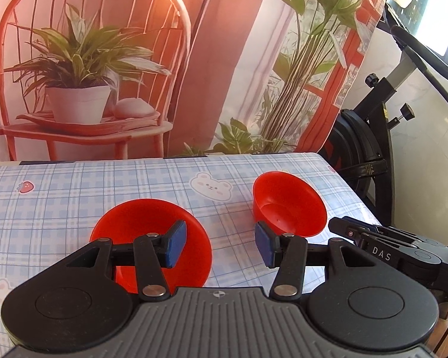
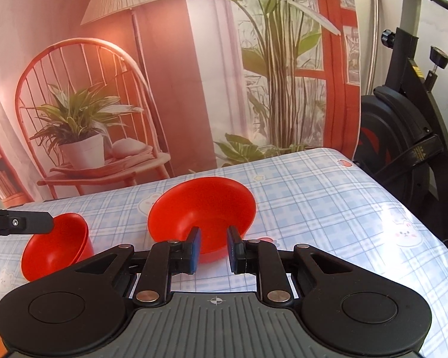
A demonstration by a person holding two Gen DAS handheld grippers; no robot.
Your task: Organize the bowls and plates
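Note:
Two red plastic bowls sit on the checked tablecloth. In the left wrist view the near bowl (image 1: 128,232) lies under my left gripper's left finger and the second bowl (image 1: 288,205) stands tilted to the right. My left gripper (image 1: 221,246) is open and empty, its left pad over the near bowl's rim. In the right wrist view the larger-looking bowl (image 2: 203,208) is straight ahead and the other bowl (image 2: 56,244) is at the left. My right gripper (image 2: 213,247) is open, its pads on either side of the bowl's near edge, not closed on it.
The table (image 1: 74,185) ends at the right near a black exercise bike (image 1: 382,125). A printed backdrop hangs behind the far edge. My right gripper shows at the right of the left wrist view (image 1: 373,238); my left gripper's finger (image 2: 18,222) shows at the left.

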